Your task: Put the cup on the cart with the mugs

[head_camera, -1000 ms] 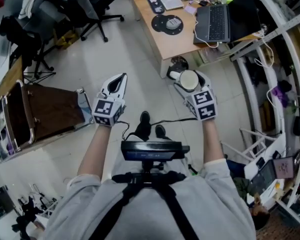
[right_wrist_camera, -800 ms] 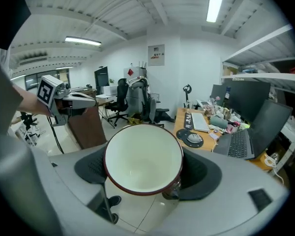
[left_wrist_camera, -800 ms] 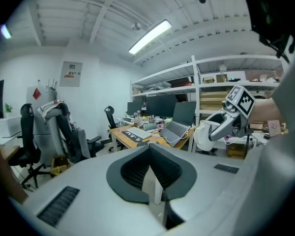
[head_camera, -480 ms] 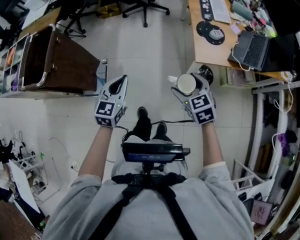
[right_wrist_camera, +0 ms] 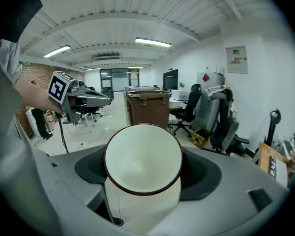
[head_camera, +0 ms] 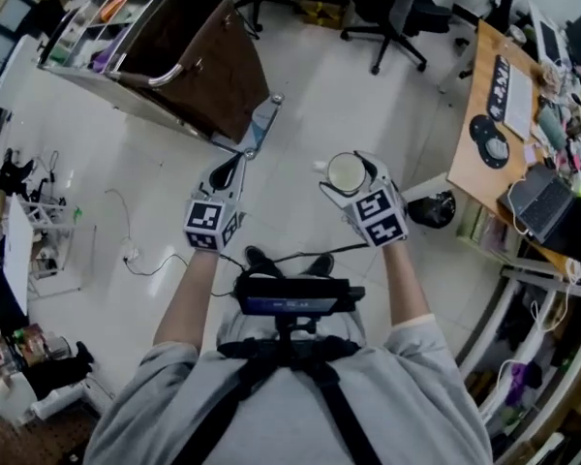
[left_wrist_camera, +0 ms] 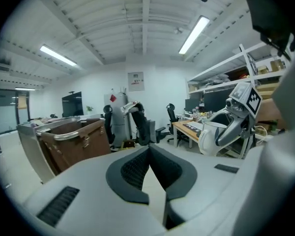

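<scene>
Right gripper [head_camera: 348, 174] pinching the white cup [right_wrist_camera: 142, 161] by its sides, left gripper [head_camera: 232, 166] pressed together, empty – brown cart [head_camera: 198, 76] ahead-left across the floor [head_camera: 310, 105], desk [head_camera: 484, 153] off right – cart was far left a second ago

We are standing in an open office: we are seeing swivel chairs [head_camera: 397, 13], a bench [head_camera: 468, 170] carrying a keyboard [head_camera: 516, 103] and laptop [head_camera: 538, 200], a cart [head_camera: 208, 80], shelves [left_wrist_camera: 236, 65] and strip lights [left_wrist_camera: 194, 33] overhead.

grey short-sleeve tee [head_camera: 416, 386], black harness straps [head_camera: 240, 395], black chest box [head_camera: 292, 295], black shoes [head_camera: 261, 258], pale grey left hand-held gripper [head_camera: 232, 163] and right hand-held gripper [head_camera: 347, 174], black-and-white marker cubes [head_camera: 211, 224], thin black cable [head_camera: 339, 250]
</scene>
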A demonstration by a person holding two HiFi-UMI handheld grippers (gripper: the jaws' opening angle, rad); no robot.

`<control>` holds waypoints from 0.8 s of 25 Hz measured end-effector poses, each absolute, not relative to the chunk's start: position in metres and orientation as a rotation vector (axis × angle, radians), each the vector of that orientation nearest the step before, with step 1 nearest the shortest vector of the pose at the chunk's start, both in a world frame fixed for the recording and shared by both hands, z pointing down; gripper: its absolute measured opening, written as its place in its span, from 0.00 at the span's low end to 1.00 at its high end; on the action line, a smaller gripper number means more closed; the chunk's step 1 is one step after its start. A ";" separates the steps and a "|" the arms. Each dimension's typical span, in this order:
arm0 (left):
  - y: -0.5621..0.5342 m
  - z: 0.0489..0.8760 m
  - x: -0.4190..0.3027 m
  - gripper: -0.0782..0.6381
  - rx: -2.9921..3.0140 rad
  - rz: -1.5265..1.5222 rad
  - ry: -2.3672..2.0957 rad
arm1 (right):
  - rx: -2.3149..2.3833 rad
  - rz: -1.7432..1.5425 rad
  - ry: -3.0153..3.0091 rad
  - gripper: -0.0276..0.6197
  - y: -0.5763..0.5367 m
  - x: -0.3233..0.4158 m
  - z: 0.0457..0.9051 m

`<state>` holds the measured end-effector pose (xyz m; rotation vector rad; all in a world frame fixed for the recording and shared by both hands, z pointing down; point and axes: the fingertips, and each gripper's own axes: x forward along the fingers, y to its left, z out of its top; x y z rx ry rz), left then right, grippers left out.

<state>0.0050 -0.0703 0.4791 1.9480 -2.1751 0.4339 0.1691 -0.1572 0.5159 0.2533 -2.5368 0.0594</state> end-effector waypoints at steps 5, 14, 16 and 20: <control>0.006 0.478 -0.066 0.11 1.734 0.390 -2.334 | -0.010 -0.044 -2.541 0.68 -0.101 0.076 0.513; 0.155 0.488 -0.184 0.11 1.377 0.306 -2.516 | -0.349 -0.158 -2.506 0.68 0.016 -0.067 0.512; 0.182 0.491 -0.206 0.11 1.321 0.293 -2.535 | -0.397 -0.169 -2.493 0.68 0.039 -0.094 0.515; 0.227 0.494 -0.249 0.11 1.250 0.255 -2.568 | -0.473 -0.190 -2.470 0.68 0.079 -0.146 0.518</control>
